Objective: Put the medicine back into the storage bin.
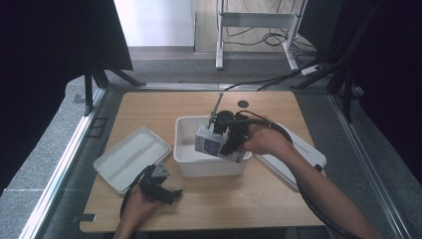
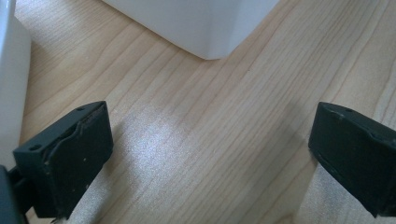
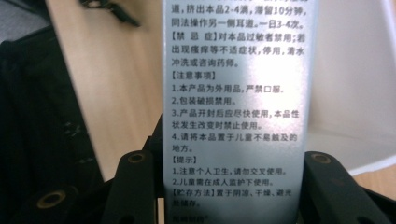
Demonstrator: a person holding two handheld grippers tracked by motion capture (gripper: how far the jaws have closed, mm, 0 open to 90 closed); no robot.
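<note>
A silver printed carton (image 3: 233,112) is clamped between the jaws of the right tongs (image 1: 226,142) and held over the white plastic bin (image 1: 186,149) at mid-desk. The left tongs (image 2: 210,154) are spread wide and empty, low over the bare wooden desk (image 2: 224,121) near its front edge, between a white lid (image 1: 130,157) and the bin. Another white lid (image 1: 306,152) lies right of the bin.

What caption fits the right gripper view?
Right gripper shut on a silver box printed with Chinese text, above a white bin.
</note>
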